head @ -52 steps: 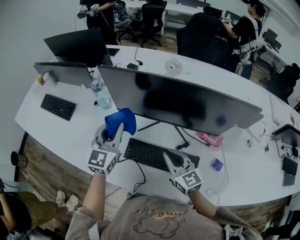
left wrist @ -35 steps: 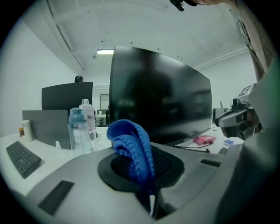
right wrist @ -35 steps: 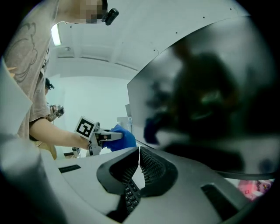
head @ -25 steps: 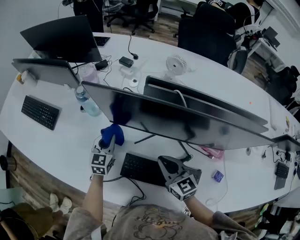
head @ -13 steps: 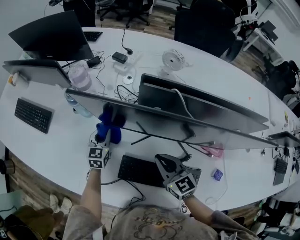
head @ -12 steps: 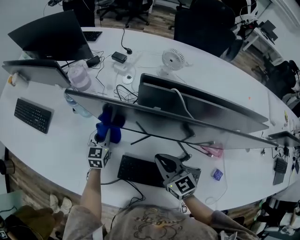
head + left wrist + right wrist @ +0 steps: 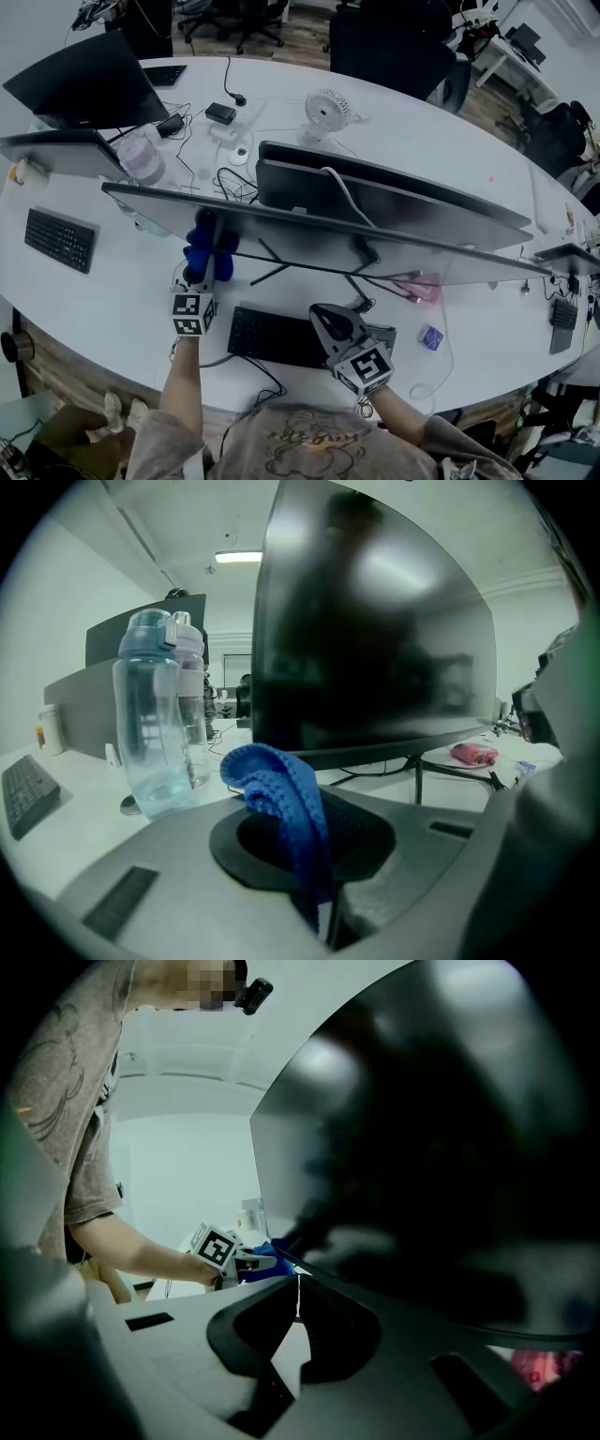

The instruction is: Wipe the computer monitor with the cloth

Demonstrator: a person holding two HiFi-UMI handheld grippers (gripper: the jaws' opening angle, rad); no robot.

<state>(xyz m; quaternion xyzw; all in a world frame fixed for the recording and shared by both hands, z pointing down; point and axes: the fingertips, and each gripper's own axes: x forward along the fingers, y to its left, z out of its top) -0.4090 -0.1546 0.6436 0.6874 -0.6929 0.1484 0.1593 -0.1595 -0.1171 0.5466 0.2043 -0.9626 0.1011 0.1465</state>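
- Far left on the white desk (image 7: 112,281): clear water bottle (image 7: 155,714), upright, lid on; liquid inside hard to make out; a second, frosted bottle (image 7: 192,691) just behind it
- Left gripper (image 7: 200,272) (image 7: 323,916): jaws pinched fully together on a blue knitted cloth (image 7: 281,799), gripped by one end, the rest folded over in a loop above the jaw tips
- Cloth (image 7: 208,248) raised to the left end of the wide computer monitor (image 7: 375,246), close in front of the dark screen (image 7: 375,639) near its lower edge; actual contact not clear
- Black keyboard (image 7: 272,336) flat on the desk below the monitor, between the two grippers
- Right gripper (image 7: 321,317) (image 7: 298,1302): jaws drawn together to a hairline slit, nothing between them, held above the keyboard's right end and aimed at the monitor's lower edge (image 7: 394,1293)
- Further right, under the screen: small pink bundle (image 7: 417,286) on the desk
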